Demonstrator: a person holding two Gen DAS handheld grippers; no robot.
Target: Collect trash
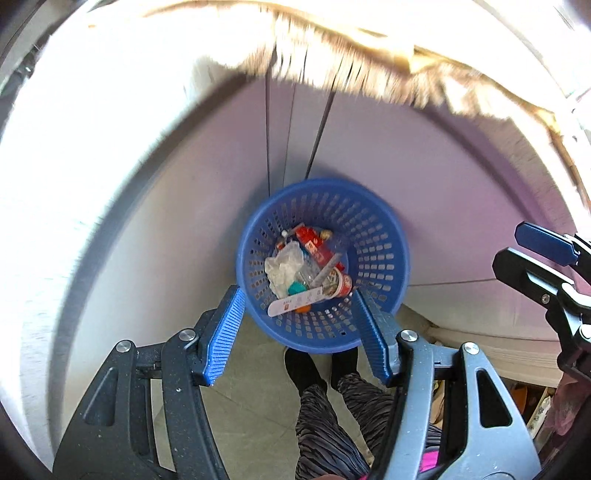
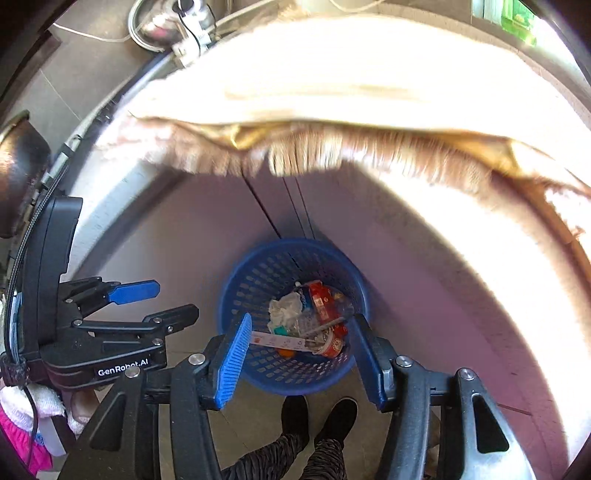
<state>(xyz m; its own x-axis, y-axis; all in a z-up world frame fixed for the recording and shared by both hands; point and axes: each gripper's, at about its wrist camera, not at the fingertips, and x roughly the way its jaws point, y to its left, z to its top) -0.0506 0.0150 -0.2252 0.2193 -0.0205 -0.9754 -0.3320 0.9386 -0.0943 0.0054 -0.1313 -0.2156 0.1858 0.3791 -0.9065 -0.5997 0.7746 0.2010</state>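
A blue perforated waste basket (image 1: 376, 236) stands on the floor below both grippers and also shows in the right wrist view (image 2: 258, 273). It holds trash: a crumpled white tissue (image 1: 282, 267), a red wrapper (image 1: 314, 245), a white strip (image 1: 291, 306) and a red-and-white cup (image 1: 341, 284). My left gripper (image 1: 299, 325) is open and empty above the basket. My right gripper (image 2: 301, 360) is open and empty above it too. The right gripper shows at the right edge of the left view (image 1: 543, 254); the left gripper shows at the left of the right view (image 2: 147, 299).
A round white table (image 2: 498, 258) with a fringed cream cloth (image 2: 332, 92) curves over the basket. The person's black shoes (image 2: 317, 417) stand on the grey tiled floor (image 1: 236, 406) just behind the basket. Metal bowls (image 2: 147, 26) lie at the top left.
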